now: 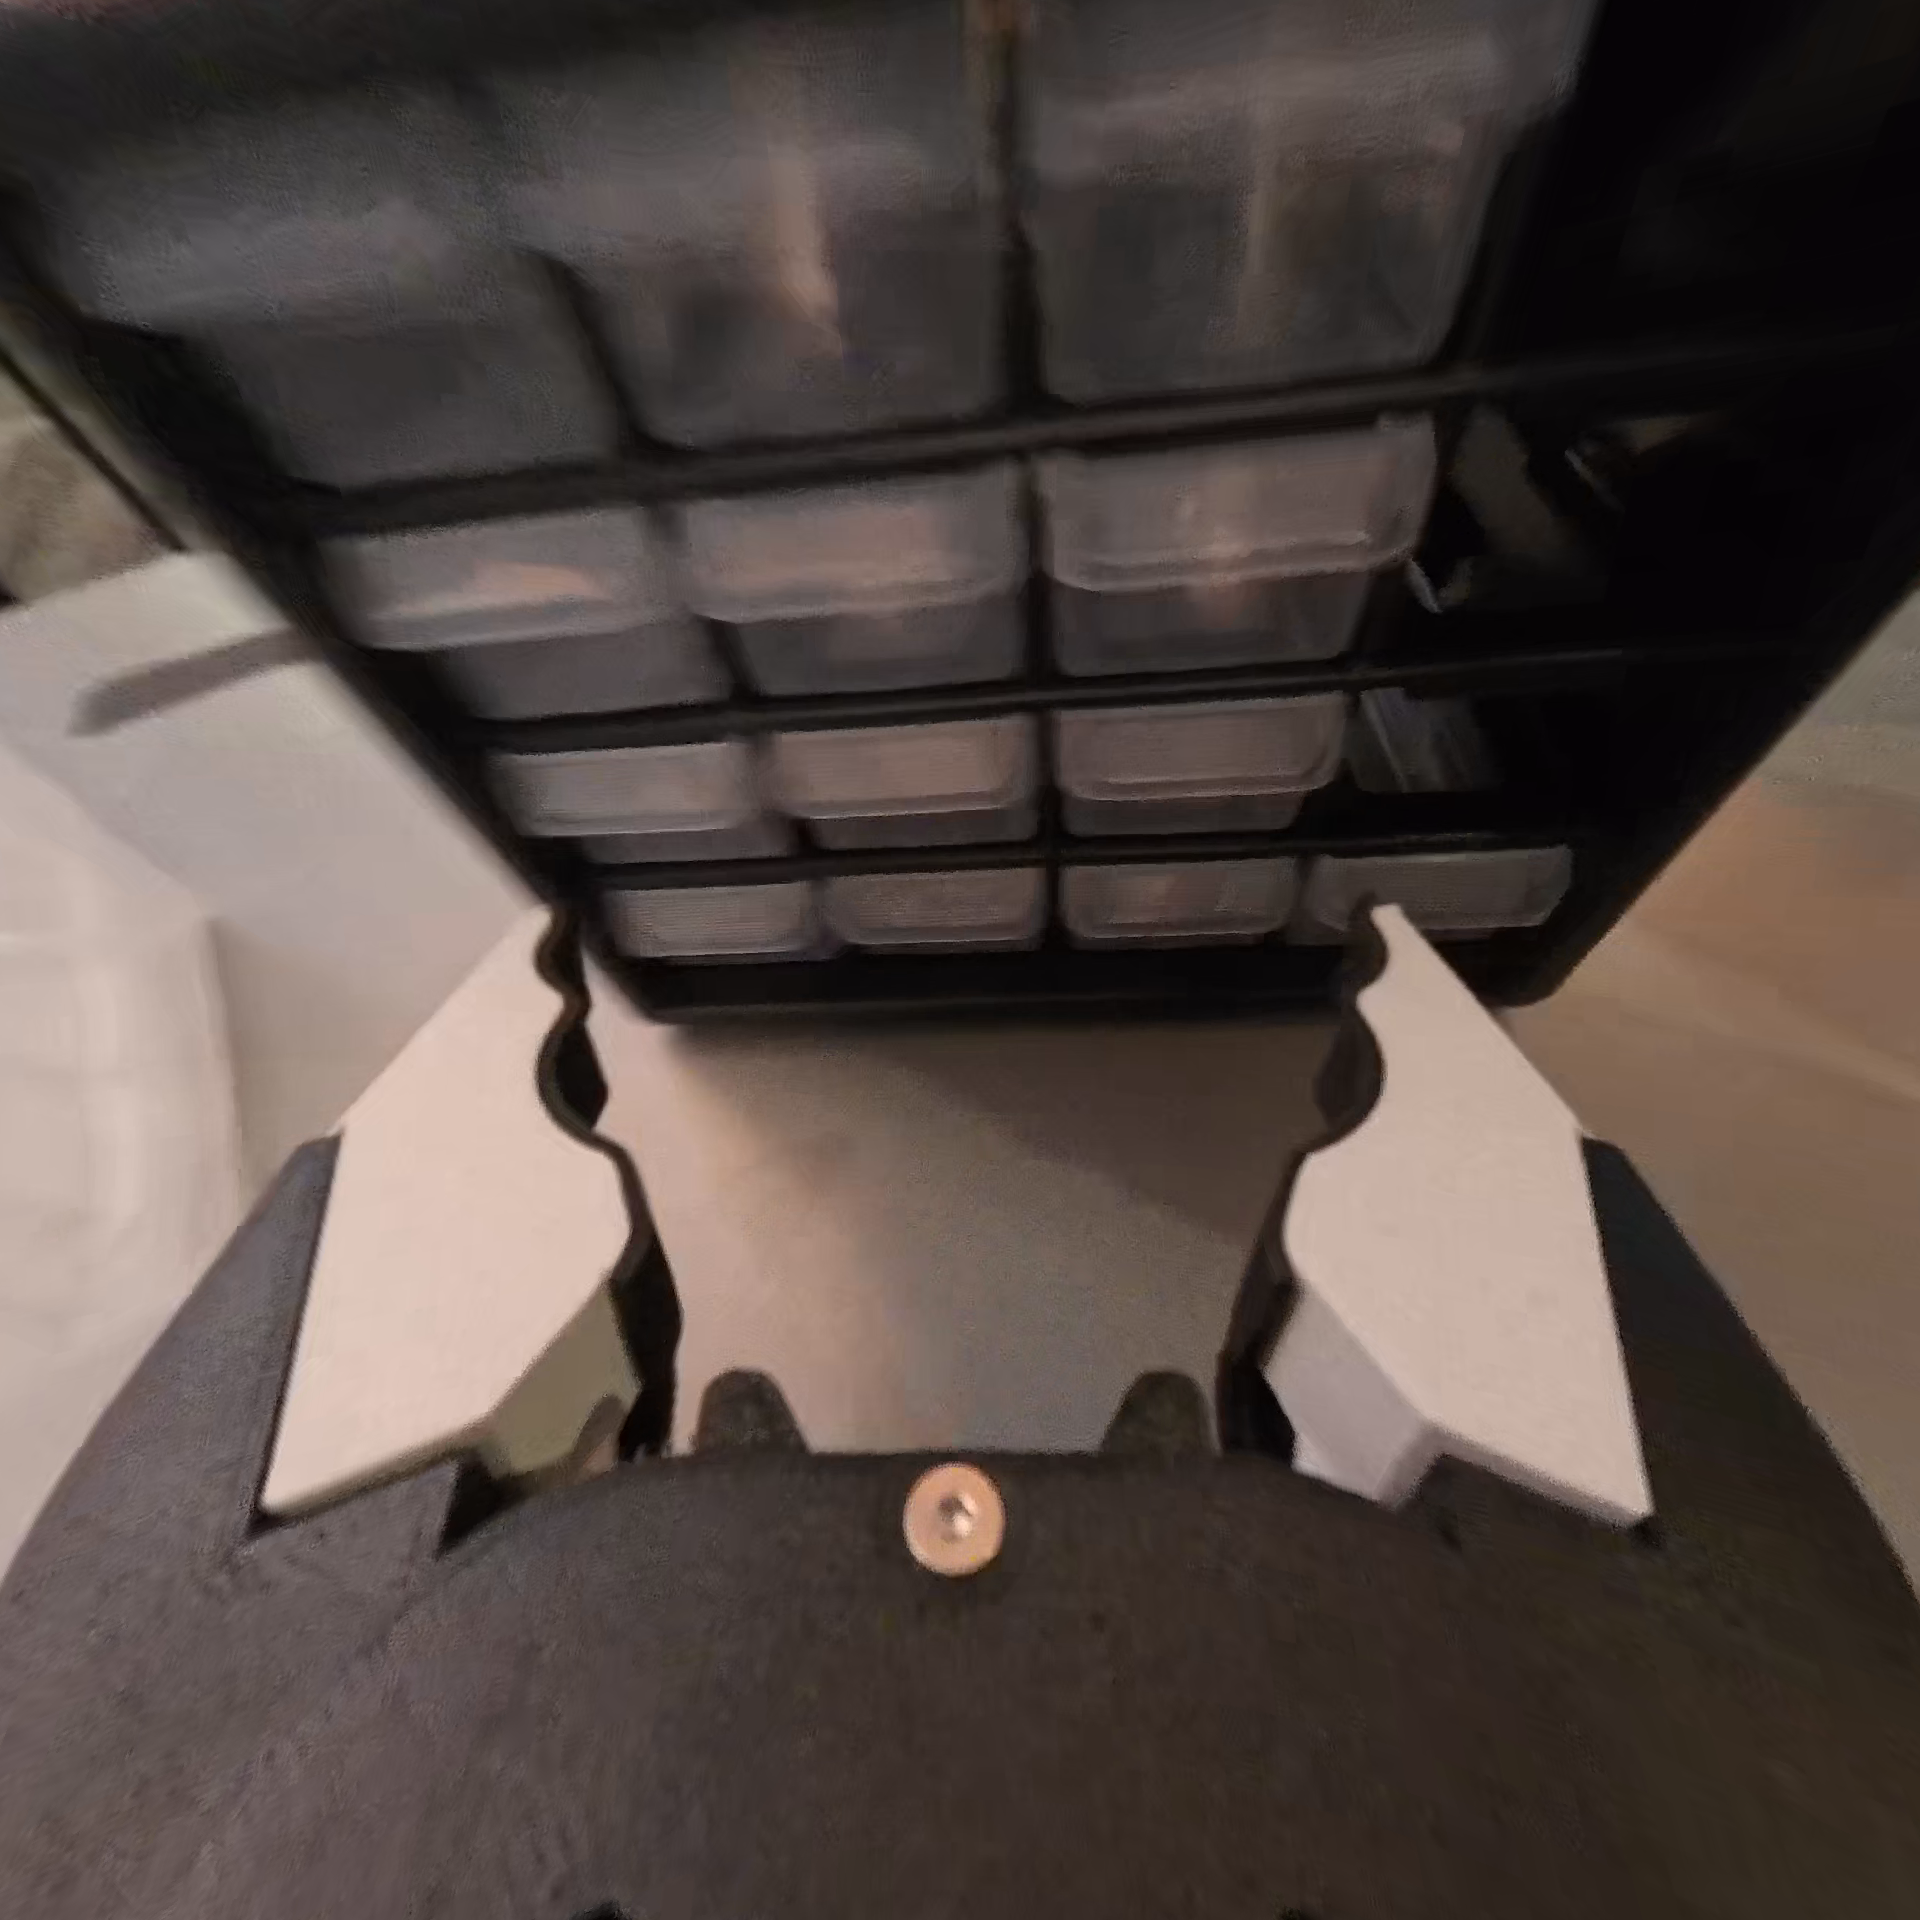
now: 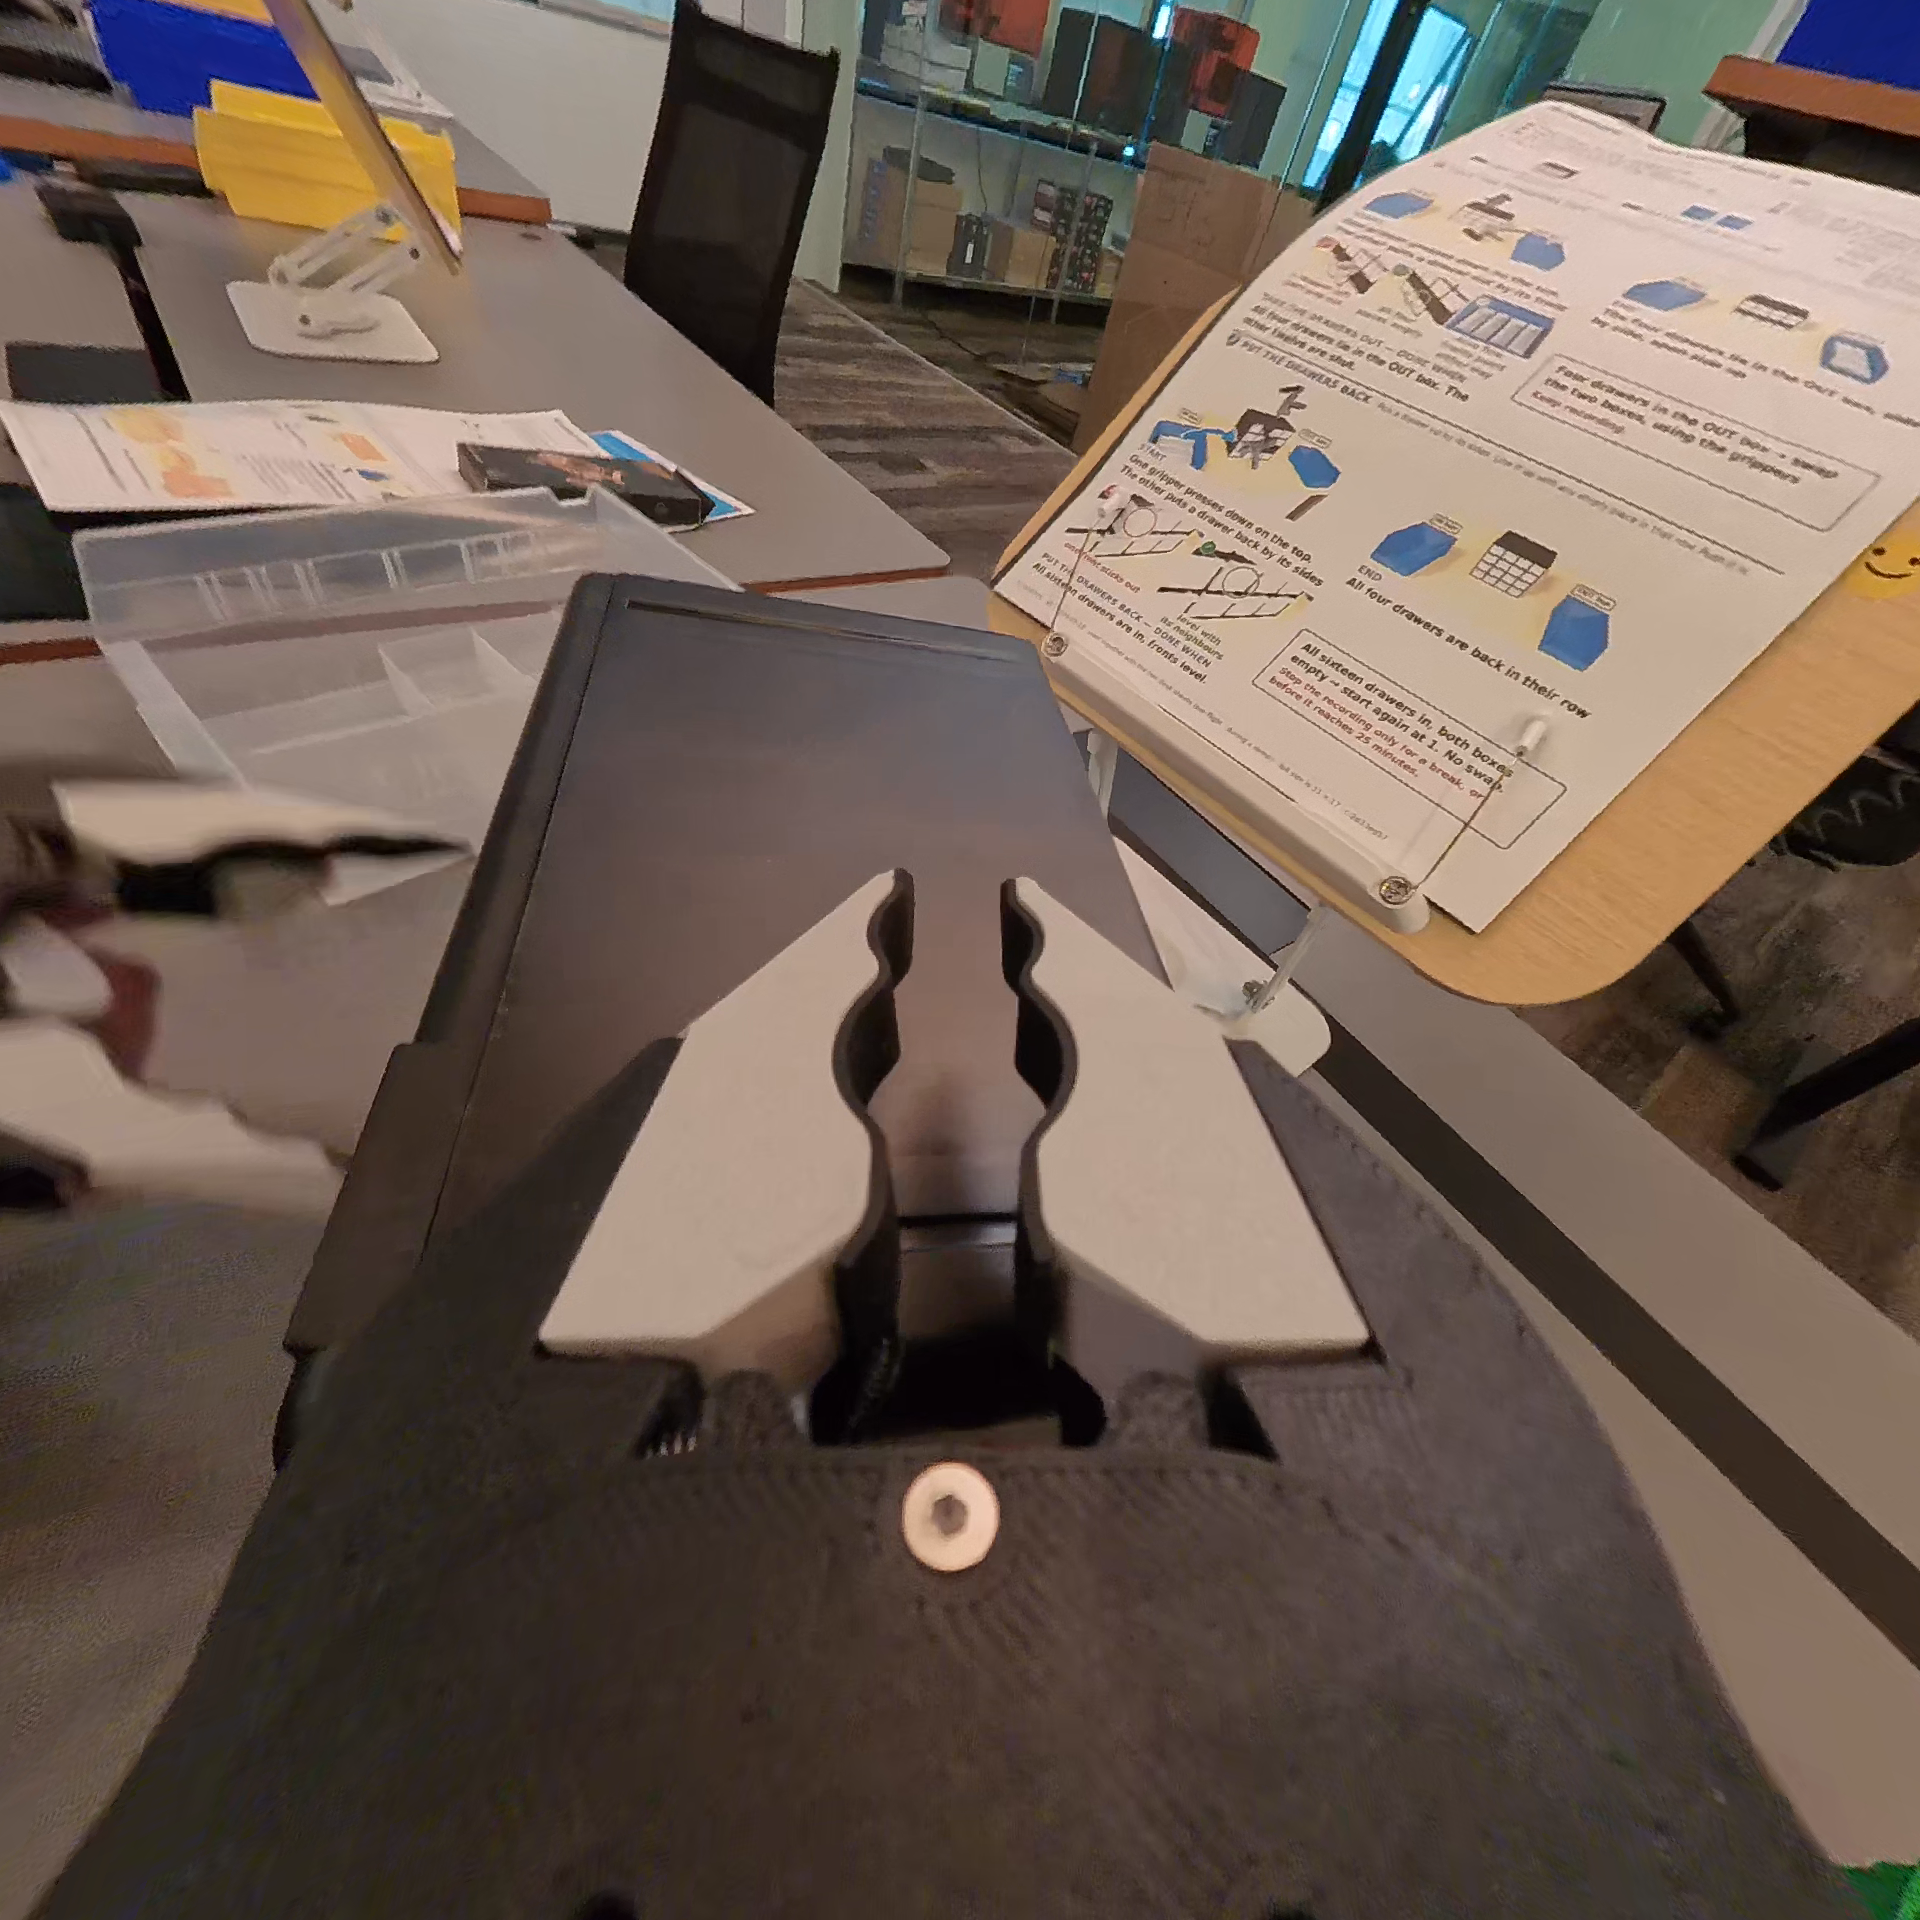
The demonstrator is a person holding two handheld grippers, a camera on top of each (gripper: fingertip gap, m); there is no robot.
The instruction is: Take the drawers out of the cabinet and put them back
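Observation:
The black cabinet (image 1: pixel 831 473) fills the left wrist view, blurred, with a grid of clear drawers (image 1: pixel 1195 551). Its bottom row is full. Slots in the right column (image 1: pixel 1455 748) above that row look dark and empty. My left gripper (image 1: pixel 966 925) is open and empty, its fingers spread wide in front of the cabinet's bottom row. In the right wrist view, my right gripper (image 2: pixel 956 894) lies over the cabinet's flat black top (image 2: pixel 779 748), nearly shut with a narrow gap and nothing between the fingers. The left gripper (image 2: pixel 395 1003) shows blurred at the cabinet's left side.
A clear plastic box (image 2: pixel 364 644) lies on the grey table behind the cabinet on the left, next to papers and a small black box (image 2: pixel 582 478). An instruction sheet on a tilted stand (image 2: pixel 1455 468) is at the right. A black chair (image 2: pixel 727 187) and yellow bins (image 2: pixel 312 156) stand farther back.

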